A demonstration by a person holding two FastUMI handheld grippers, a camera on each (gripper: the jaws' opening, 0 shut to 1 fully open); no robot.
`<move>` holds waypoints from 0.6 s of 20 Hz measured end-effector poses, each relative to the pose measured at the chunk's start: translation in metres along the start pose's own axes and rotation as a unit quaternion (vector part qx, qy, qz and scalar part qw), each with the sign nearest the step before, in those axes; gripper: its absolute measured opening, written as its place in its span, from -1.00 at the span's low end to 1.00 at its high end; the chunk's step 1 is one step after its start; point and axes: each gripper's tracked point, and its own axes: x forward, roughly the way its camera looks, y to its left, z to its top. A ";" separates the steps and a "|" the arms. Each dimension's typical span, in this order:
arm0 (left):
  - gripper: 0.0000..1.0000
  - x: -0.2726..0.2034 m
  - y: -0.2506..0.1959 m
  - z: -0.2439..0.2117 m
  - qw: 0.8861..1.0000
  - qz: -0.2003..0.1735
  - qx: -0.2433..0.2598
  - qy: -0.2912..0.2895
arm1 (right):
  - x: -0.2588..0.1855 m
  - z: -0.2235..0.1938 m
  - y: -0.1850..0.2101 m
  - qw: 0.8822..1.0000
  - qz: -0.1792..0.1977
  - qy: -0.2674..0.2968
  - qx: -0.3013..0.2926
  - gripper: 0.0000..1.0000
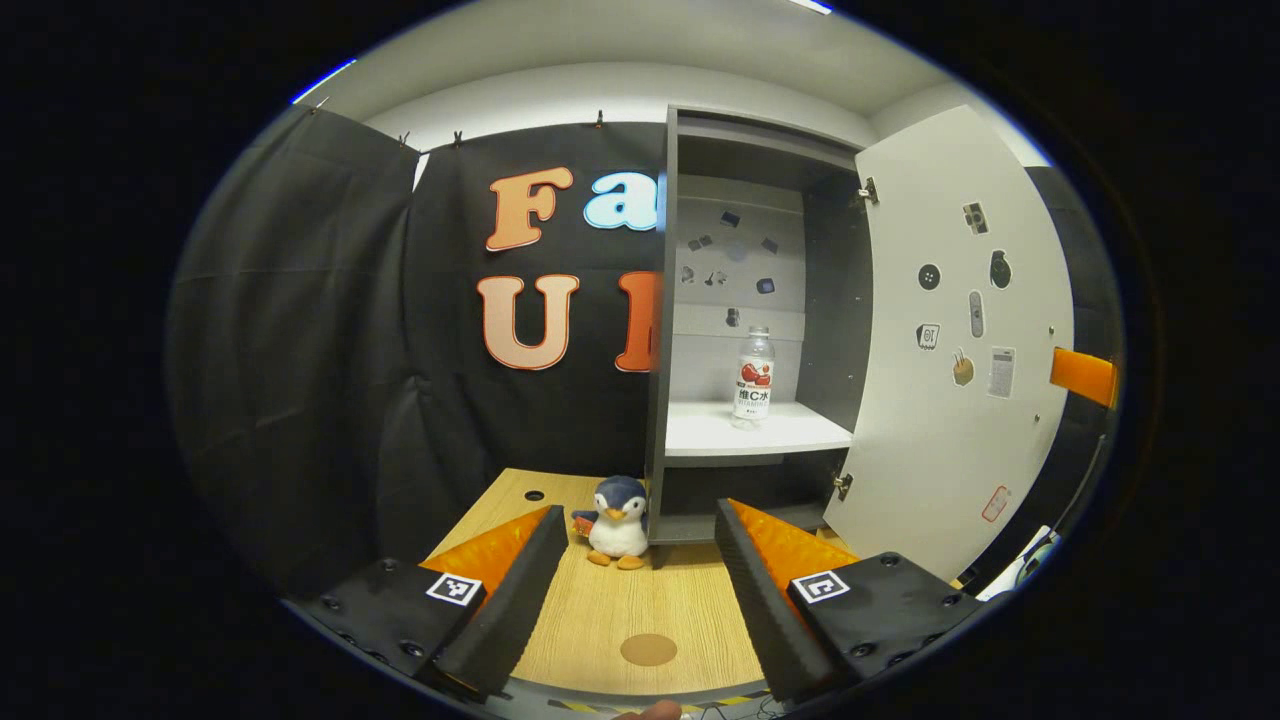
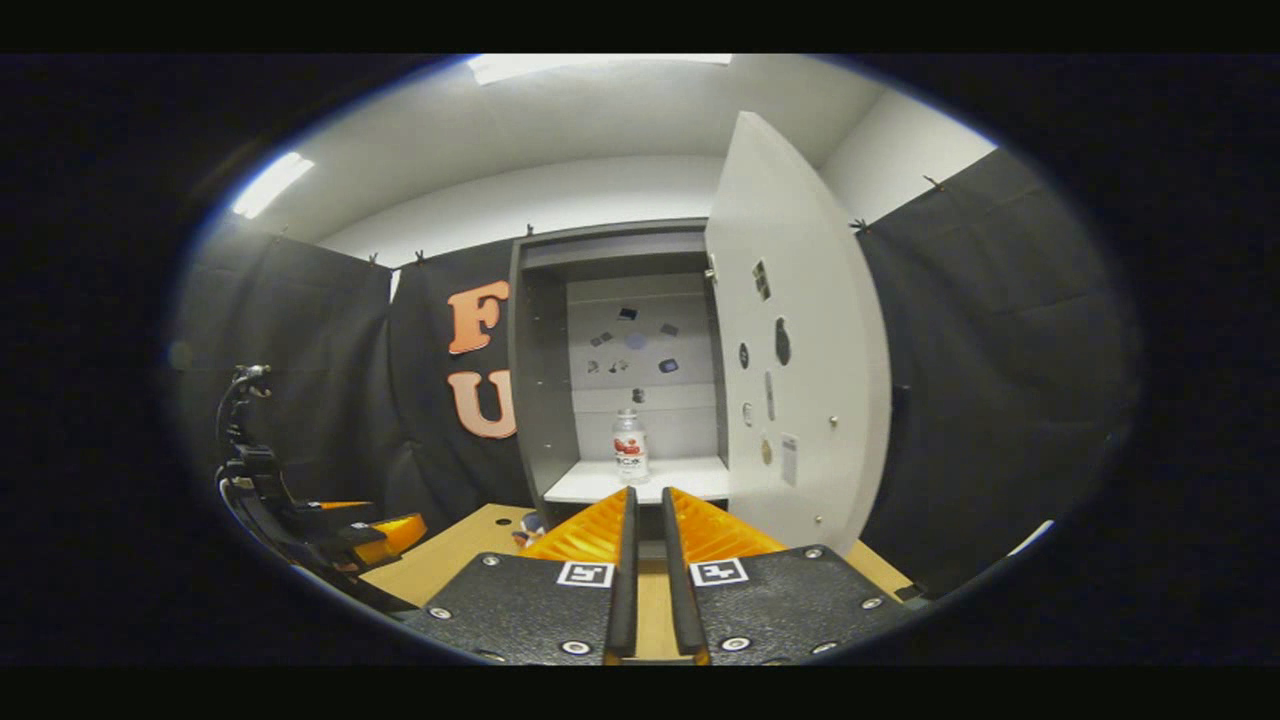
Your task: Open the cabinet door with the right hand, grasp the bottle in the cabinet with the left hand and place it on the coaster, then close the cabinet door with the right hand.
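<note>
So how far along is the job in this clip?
Done: the cabinet door stands wide open. In hand: nothing yet; the left gripper, jaws open, faces the bottle standing on the shelf. Left: grasp it, set it on the coaster, shut the door with the right gripper.

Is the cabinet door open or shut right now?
Open: the cabinet door is swung wide, exposing the bottle upright on the shelf.

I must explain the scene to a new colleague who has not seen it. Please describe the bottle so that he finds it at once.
Find the tall grey cabinet at the back of the wooden table, its white door swung open. On its white shelf stands the bottle, upright and alone. It is clear plastic with a white cap and a red and white label, unlike the stickers on the cabinet's back.
</note>
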 end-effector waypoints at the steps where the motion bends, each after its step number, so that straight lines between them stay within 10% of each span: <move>1: 0.94 -0.001 0.001 0.002 1.000 -0.002 -0.001 -0.002 | 0.002 0.001 0.002 1.000 0.003 0.000 -0.002 -0.72; 12: 0.94 0.054 -0.042 0.013 0.999 -0.029 0.005 -0.019 | 0.012 -0.006 0.006 1.000 0.017 0.012 -0.015 -0.72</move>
